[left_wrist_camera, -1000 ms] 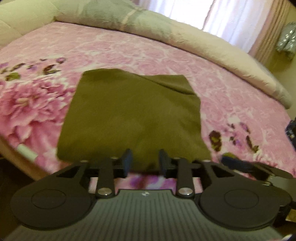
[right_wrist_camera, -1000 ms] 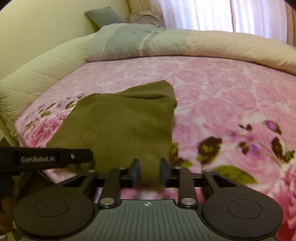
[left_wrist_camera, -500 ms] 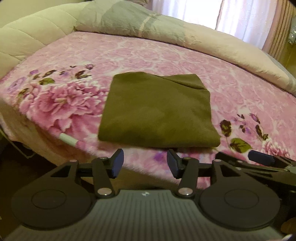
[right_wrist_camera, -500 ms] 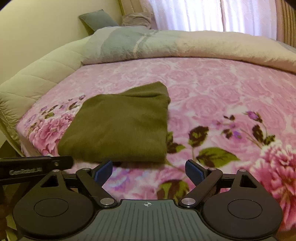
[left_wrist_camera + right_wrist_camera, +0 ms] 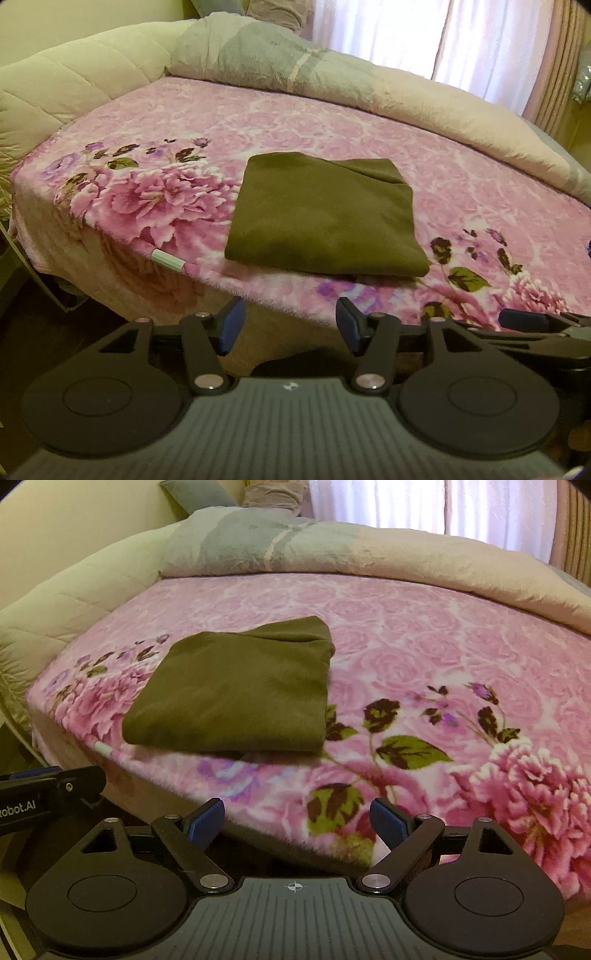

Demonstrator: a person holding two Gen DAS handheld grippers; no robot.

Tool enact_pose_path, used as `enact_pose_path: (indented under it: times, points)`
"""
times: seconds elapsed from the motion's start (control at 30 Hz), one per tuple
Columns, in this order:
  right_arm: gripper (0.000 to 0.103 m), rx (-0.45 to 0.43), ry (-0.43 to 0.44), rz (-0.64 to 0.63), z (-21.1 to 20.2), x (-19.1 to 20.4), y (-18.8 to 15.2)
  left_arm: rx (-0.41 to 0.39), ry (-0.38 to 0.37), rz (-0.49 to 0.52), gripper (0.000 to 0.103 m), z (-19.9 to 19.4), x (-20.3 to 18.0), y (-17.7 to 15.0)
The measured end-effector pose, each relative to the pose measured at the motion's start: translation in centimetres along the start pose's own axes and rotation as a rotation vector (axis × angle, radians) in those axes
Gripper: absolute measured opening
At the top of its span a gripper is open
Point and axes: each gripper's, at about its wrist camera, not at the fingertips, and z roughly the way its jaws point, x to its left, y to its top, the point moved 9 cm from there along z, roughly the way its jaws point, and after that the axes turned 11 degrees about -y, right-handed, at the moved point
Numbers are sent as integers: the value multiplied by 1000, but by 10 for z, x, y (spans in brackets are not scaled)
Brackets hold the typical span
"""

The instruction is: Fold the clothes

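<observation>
An olive-green garment (image 5: pixel 325 218) lies folded into a flat rectangle near the front edge of the bed; the right wrist view shows the garment (image 5: pixel 236 690) left of centre. My left gripper (image 5: pixel 288 328) is open, back from the bed's edge, with nothing between its blue pads. My right gripper (image 5: pixel 297 819) is open wide and empty too, just short of the bed's front edge. The right gripper's tip (image 5: pixel 524 321) shows at the lower right of the left wrist view. The left gripper's body (image 5: pixel 48 794) shows at the left of the right wrist view.
The bed carries a pink floral blanket (image 5: pixel 155 192) that hangs over the front edge. A rolled grey-beige duvet (image 5: pixel 332 77) runs along the far side, with cream quilting (image 5: pixel 66 88) at the left. Curtains (image 5: pixel 424 502) hang behind. Dark floor (image 5: pixel 44 332) lies below the bed.
Both grippers let go of the garment's front edge, opened, and drew back from the bed. The folded garment now lies free on the blanket.
</observation>
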Motion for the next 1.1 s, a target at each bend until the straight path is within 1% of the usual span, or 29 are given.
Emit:
enact_pose_path:
  times: [0.27, 0.53, 0.77, 0.93, 1.1]
  points:
    - [88, -48, 19, -15, -27, 10, 3, -36, -11, 0, 53, -24, -3, -5]
    - [88, -74, 35, -23, -38, 15, 7, -44, -26, -3, 54, -29, -6, -4]
    - [88, -64, 28, -20, -32, 14, 7, -26, -32, -17, 54, -18, -1, -5]
    - [88, -36, 24, -15, -18, 12, 6, -6, -38, -32, 54, -6, 4, -6]
    - [88, 13, 16, 9, 4, 5, 1, -7, -74, -94, 54, 12, 26, -4]
